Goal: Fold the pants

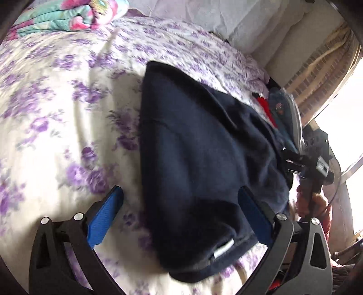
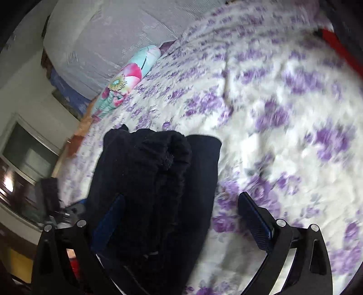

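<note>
**Dark pants bundled on the bed, both grippers released**

The navy pants (image 1: 199,172) lie in a compact, already doubled heap on the bed (image 1: 56,127), its sheet printed with purple flowers. The left gripper (image 1: 181,215) hovers over the near end, fingers spread wide, one each side of the cloth, grasping nothing. The right gripper (image 2: 181,217) is likewise released, its left finger over the dark fabric. Judging by the lumpy top layer, the fold is late but untidy — the next move likely calls for pinching an edge and smoothing or folding once more. At the bed's far left sits a bright floral blanket (image 1: 68,15); a pale wall and a window lie beyond.
</note>
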`<state>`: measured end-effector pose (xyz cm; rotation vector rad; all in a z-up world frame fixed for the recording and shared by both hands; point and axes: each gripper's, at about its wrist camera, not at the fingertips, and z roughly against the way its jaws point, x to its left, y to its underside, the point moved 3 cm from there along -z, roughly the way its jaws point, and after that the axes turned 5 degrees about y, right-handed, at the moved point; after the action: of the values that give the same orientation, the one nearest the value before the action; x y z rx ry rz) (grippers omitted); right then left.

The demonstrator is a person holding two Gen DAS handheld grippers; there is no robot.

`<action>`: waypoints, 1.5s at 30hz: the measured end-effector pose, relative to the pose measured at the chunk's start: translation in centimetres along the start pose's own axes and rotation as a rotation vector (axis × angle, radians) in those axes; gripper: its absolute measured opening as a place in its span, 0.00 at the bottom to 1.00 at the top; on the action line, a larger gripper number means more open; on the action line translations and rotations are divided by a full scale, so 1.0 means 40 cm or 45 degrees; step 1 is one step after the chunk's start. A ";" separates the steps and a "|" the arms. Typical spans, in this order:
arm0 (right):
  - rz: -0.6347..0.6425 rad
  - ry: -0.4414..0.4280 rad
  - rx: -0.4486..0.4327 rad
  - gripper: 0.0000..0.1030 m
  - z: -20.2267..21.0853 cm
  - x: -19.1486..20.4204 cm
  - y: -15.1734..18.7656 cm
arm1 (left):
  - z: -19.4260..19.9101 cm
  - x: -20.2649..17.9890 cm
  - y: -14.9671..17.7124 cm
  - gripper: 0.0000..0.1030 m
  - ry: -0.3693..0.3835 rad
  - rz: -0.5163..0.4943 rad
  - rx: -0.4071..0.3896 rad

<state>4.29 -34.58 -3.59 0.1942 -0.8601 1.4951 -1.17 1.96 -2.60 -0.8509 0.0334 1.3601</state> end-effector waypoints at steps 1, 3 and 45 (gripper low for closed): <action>-0.047 -0.052 -0.024 0.97 -0.001 -0.016 -0.004 | -0.013 -0.008 -0.003 0.95 -0.029 -0.030 0.002; -0.069 -0.107 -0.045 0.97 -0.003 -0.025 -0.017 | -0.032 -0.028 -0.007 0.95 -0.085 -0.083 0.015; 0.367 0.159 -0.602 0.48 -0.116 0.171 -0.851 | -0.206 -0.170 -0.944 0.17 -0.574 -0.428 -0.451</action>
<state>36.13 -30.53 10.42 -0.3834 -1.1466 1.5018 33.17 -6.98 14.18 -0.7791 -0.6885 1.2241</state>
